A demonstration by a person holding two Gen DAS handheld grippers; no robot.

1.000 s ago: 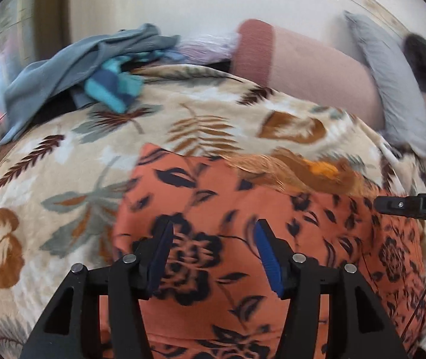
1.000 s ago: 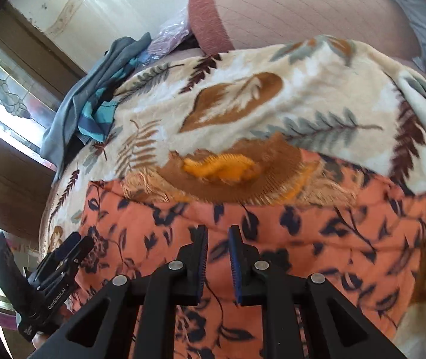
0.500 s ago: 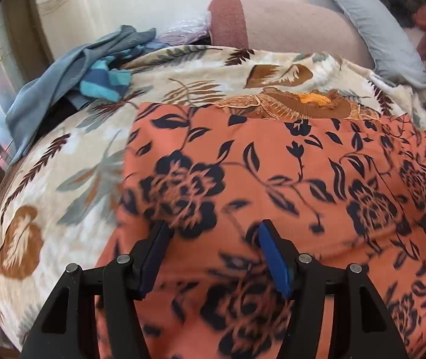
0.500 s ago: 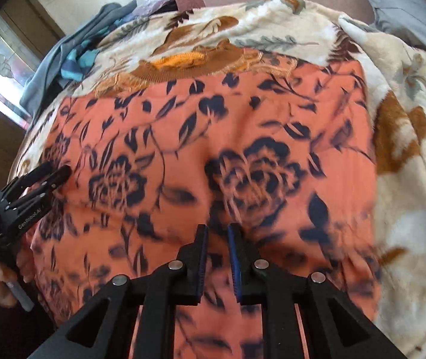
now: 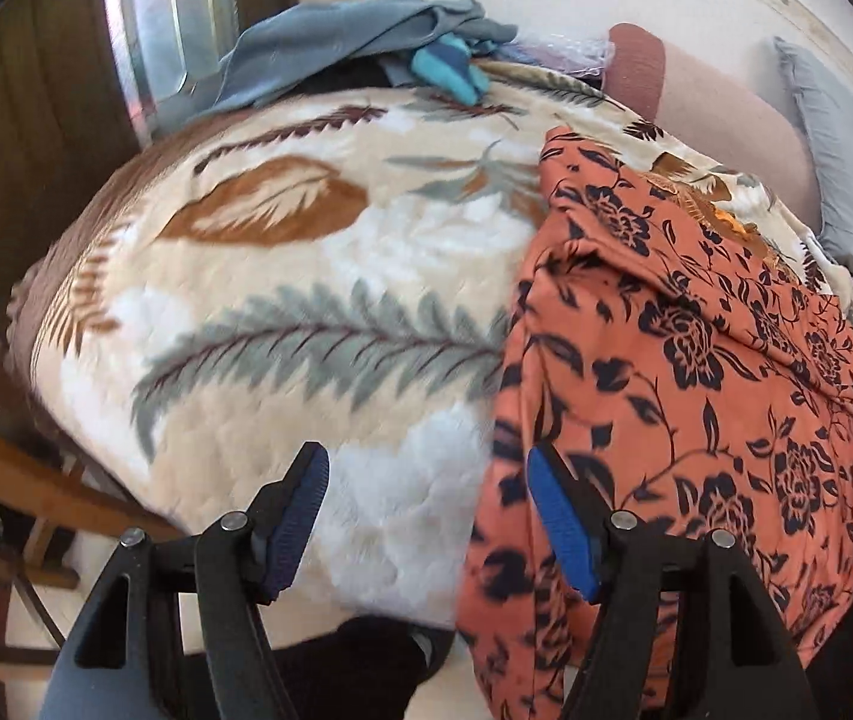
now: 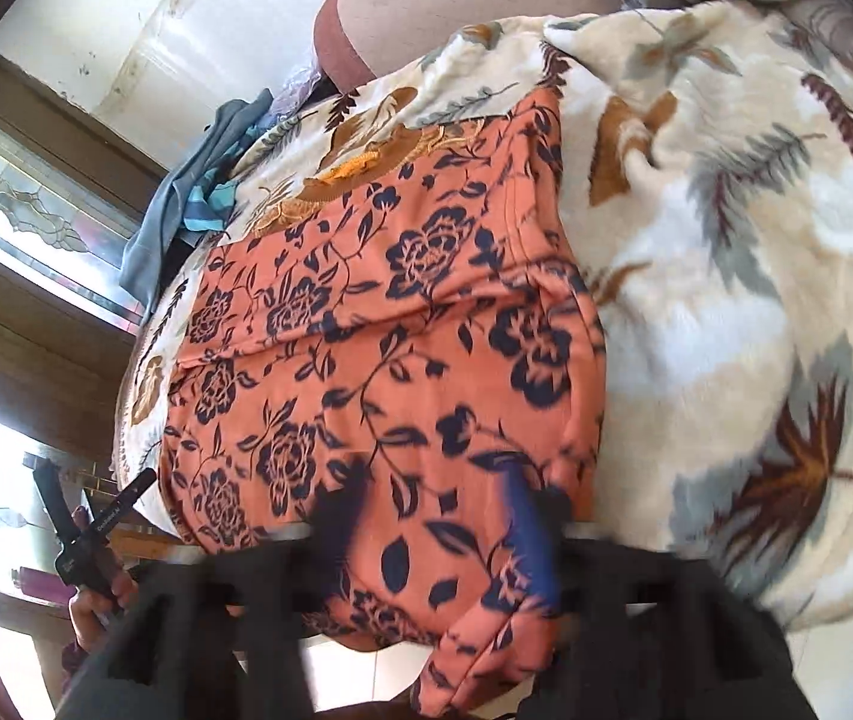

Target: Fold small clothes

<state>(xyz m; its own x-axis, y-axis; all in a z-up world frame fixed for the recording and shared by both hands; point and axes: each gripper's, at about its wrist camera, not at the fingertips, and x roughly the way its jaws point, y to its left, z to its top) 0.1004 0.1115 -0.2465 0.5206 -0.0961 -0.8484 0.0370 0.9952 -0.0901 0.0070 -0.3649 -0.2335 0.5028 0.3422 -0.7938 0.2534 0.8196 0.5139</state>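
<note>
Now only the right view shows the left gripper (image 6: 99, 516) – both jaws just widened, empty; orange garment (image 5: 696, 396) slid right of the left fingers (image 5: 300, 516).

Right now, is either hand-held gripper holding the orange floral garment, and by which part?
Neither. The left hand-held gripper and right hand-held gripper are open above the orange floral garment; both have just been opening.

garment (image 5: 696, 372): orange, navy floral | blanket (image 5: 318, 276): cream, leaf-print, seemingly

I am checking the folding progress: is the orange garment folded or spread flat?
Partly folded: the orange garment shows a fold edge running across it, and its near end hangs over the blanket.
</note>
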